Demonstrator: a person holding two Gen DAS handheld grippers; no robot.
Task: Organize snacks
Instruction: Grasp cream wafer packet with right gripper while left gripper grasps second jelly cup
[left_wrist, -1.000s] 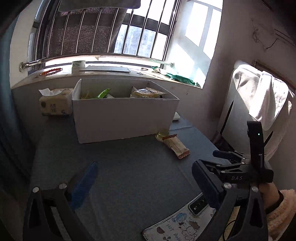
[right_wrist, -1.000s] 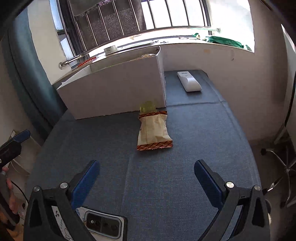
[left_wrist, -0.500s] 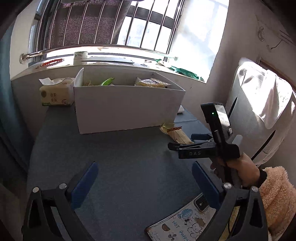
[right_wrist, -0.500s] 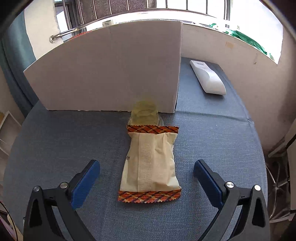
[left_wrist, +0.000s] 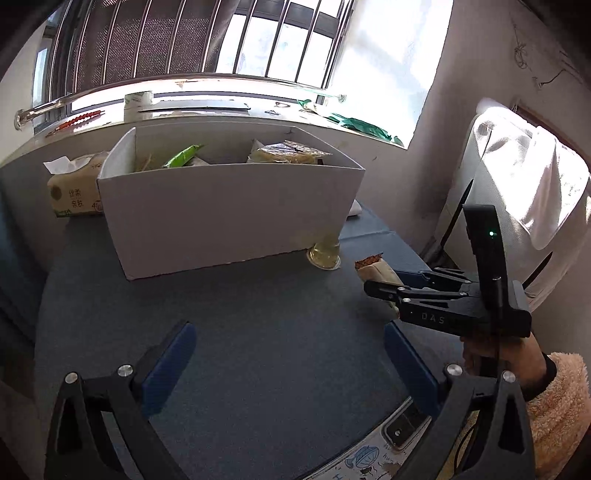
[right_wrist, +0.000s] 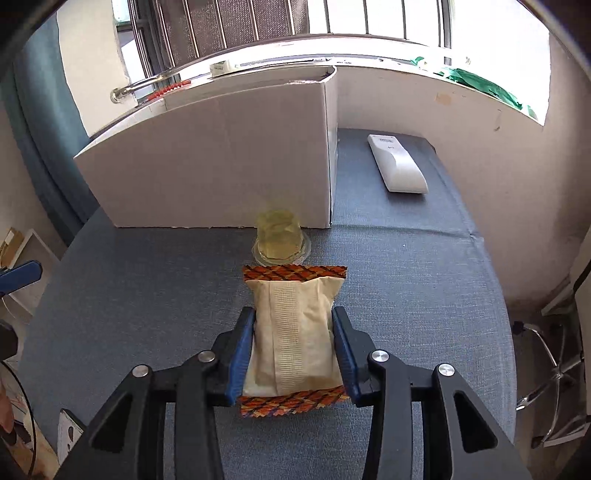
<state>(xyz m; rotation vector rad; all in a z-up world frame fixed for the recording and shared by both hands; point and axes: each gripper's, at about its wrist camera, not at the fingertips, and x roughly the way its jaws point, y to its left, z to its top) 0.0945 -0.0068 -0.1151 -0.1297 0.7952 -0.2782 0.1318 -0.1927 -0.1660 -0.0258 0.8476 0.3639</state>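
Observation:
My right gripper (right_wrist: 293, 325) is shut on a beige snack packet (right_wrist: 295, 325) with orange patterned ends, low over the blue table. The packet's far end also shows in the left wrist view (left_wrist: 373, 267), between the right gripper's fingers (left_wrist: 384, 288). A yellow jelly cup (right_wrist: 281, 240) stands just beyond it against the white box (right_wrist: 207, 155). The box (left_wrist: 229, 210) holds several snacks, among them a green packet (left_wrist: 183, 157) and a yellow packet (left_wrist: 290, 151). My left gripper (left_wrist: 288, 354) is open and empty above the table's near part.
A white remote (right_wrist: 397, 168) lies right of the box. A tissue pack (left_wrist: 75, 192) stands left of the box. A phone on a printed case (left_wrist: 391, 439) lies at the table's near edge. A wall runs along the right side.
My right gripper has moved forward over the beige packet and shut on it. The left gripper has shifted slightly closer to the box.

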